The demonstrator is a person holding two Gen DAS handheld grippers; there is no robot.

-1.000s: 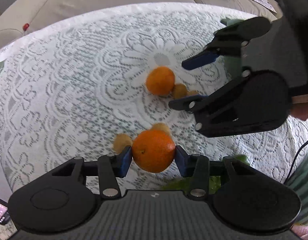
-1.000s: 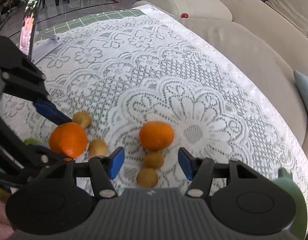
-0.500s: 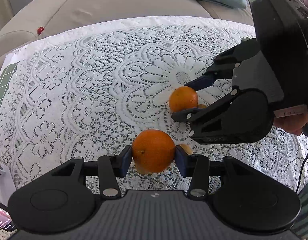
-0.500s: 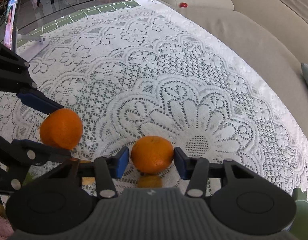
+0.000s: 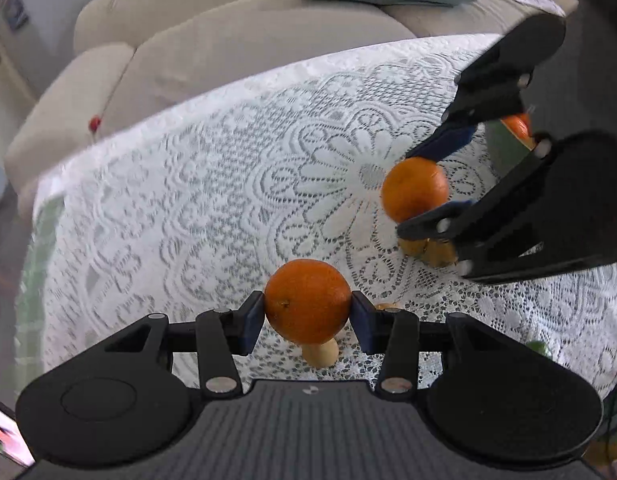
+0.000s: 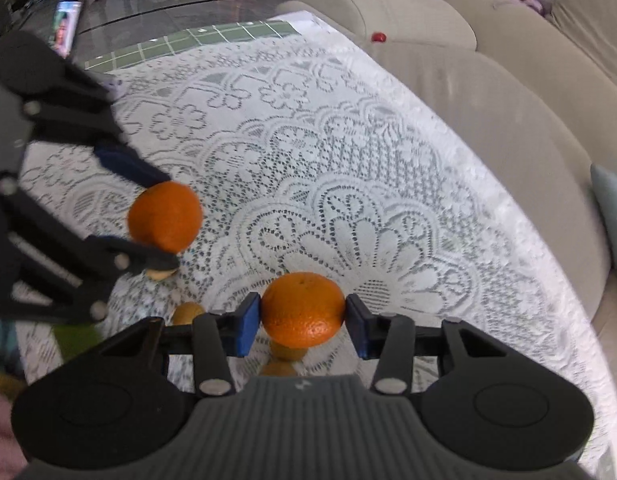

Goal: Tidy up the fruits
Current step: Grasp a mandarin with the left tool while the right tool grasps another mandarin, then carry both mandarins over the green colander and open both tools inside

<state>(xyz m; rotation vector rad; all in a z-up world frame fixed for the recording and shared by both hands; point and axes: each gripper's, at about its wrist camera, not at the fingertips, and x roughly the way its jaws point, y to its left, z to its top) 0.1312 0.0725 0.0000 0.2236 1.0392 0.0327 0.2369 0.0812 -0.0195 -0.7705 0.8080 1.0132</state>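
Lace tablecloth (image 6: 348, 152) covers the whole work surface, with a beige sofa (image 6: 488, 92) running along its far edge; both wrist views show more of the cloth and sofa than a second ago, consistent with both hands having risen. Left gripper (image 5: 307, 316) pinches an orange (image 5: 307, 300) between its blue pads, as it did a second ago, and the fruit now hangs clear of the cloth. Right gripper (image 6: 302, 322), whose jaws stood spread over the fruit a second ago, has just been closing and now clamps a second orange (image 6: 302, 310), which also appears lifted off the cloth. In the left wrist view that same right gripper (image 5: 432, 184) holds its orange (image 5: 414, 188) above the small brown fruits (image 5: 428, 250) left behind; in the right wrist view the left gripper (image 6: 152, 220) carries its orange (image 6: 164, 216) in like manner.

Change since the earlier frames: both oranges have left their clusters, while the small brown fruits, possibly kiwis, stay on the cloth, one (image 5: 320, 354) directly beneath the left-hand orange and another (image 6: 286, 350) beneath the right-hand one.

Meaning for the task: the sorting seems to have begun with the oranges, each now ready for transport. A green vessel (image 5: 504, 144) with something orange at its rim lies beyond the right gripper and may be the destination, though its contents cannot be told.
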